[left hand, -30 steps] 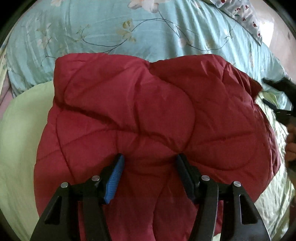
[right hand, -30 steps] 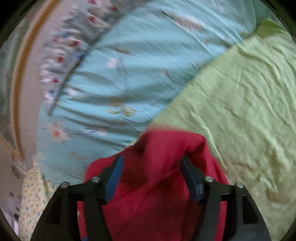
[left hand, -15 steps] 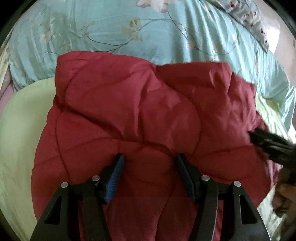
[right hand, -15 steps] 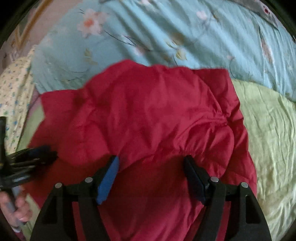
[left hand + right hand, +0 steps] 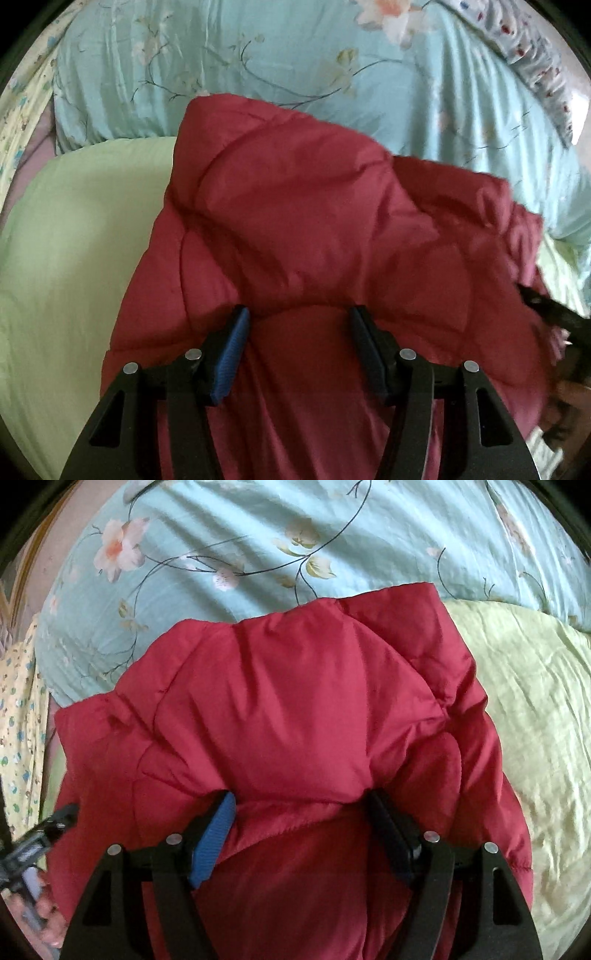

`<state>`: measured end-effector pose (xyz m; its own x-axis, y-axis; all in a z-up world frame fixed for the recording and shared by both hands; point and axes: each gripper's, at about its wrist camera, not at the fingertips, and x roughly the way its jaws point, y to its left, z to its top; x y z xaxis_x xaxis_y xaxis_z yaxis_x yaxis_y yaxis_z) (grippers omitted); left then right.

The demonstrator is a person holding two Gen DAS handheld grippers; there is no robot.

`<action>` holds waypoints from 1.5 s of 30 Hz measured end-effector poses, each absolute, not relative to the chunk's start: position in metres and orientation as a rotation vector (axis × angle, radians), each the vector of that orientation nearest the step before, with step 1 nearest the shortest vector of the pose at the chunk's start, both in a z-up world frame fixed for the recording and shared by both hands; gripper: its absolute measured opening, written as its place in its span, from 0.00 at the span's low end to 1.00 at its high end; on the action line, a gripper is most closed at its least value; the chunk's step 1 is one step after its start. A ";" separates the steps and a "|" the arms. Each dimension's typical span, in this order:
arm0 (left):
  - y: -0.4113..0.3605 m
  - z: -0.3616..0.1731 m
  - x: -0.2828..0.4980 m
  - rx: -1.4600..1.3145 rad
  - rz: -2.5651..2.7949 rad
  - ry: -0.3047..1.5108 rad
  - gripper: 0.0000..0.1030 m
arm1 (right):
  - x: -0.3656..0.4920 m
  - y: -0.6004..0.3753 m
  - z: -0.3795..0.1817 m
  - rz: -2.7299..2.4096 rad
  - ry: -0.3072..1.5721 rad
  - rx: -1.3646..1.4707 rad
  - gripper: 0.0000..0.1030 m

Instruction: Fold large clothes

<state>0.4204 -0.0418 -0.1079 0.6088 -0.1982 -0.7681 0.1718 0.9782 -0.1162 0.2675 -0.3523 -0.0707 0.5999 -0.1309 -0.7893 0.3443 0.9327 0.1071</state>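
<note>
A dark red quilted padded jacket (image 5: 314, 229) lies bunched on a pale green bedsheet (image 5: 74, 258), its far edge against a light turquoise quilt printed with flowers and thin vines (image 5: 258, 66). In the right wrist view the same jacket (image 5: 295, 709) fills the middle, with the green sheet (image 5: 535, 720) to its right and the flowered quilt (image 5: 258, 535) beyond it.

The left gripper (image 5: 299, 314) sits low over the near part of the jacket, its fingers spread with puffy red fabric bulging up between them. Both pads appear to lie against the cloth, but whether they are pinching it or only resting around it cannot be told.

The right gripper (image 5: 301, 797) has its jaws widely parted, a fold of the jacket rising between them. Here too the fabric meets both fingertips, and a real grasp cannot be confirmed.

Each tool shows at the other view's edge: the right gripper dark at the right, the left one (image 5: 40, 834) at lower left, held by a hand (image 5: 44, 915)
</note>
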 end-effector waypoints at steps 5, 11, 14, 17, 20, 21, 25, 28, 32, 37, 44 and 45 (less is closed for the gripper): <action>-0.043 -0.115 0.435 -0.044 -0.216 0.916 0.56 | 0.253 -0.343 -0.043 -0.306 0.808 0.188 0.74; -0.043 -0.118 0.448 -0.031 -0.213 0.940 0.56 | 0.268 -0.374 -0.063 -0.339 0.885 0.228 0.74; -0.047 -0.120 0.455 -0.024 -0.211 0.946 0.56 | 0.270 -0.377 -0.070 -0.348 0.899 0.232 0.75; -0.048 -0.122 0.458 -0.024 -0.209 0.947 0.56 | 0.274 -0.377 -0.075 -0.357 0.911 0.232 0.76; -0.048 -0.120 0.454 -0.023 -0.214 0.938 0.56 | 0.276 -0.379 -0.077 -0.357 0.907 0.232 0.76; -0.046 -0.120 0.451 -0.025 -0.217 0.936 0.56 | 0.275 -0.378 -0.077 -0.355 0.904 0.230 0.76; -0.045 -0.119 0.449 -0.023 -0.224 0.940 0.56 | 0.279 -0.381 -0.078 -0.354 0.892 0.232 0.76; -0.043 -0.112 0.446 -0.029 -0.247 0.940 0.56 | 0.269 -0.377 -0.070 -0.336 0.873 0.239 0.76; -0.029 -0.101 0.435 -0.086 -0.288 0.943 0.60 | 0.246 -0.373 -0.051 -0.308 0.836 0.261 0.76; -0.016 -0.087 0.416 -0.116 -0.320 0.920 0.65 | 0.223 -0.368 -0.031 -0.308 0.817 0.238 0.77; 0.001 -0.072 0.388 -0.137 -0.331 0.887 0.77 | 0.202 -0.365 -0.027 -0.287 0.850 0.215 0.78; 0.005 -0.071 0.383 -0.144 -0.332 0.882 0.78 | 0.199 -0.365 -0.027 -0.285 0.853 0.216 0.79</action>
<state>0.3832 0.0051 -0.0707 0.5887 -0.3428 -0.7321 0.2256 0.9393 -0.2585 0.1990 -0.3648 -0.0269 0.6238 -0.1601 -0.7650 0.3317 0.9405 0.0736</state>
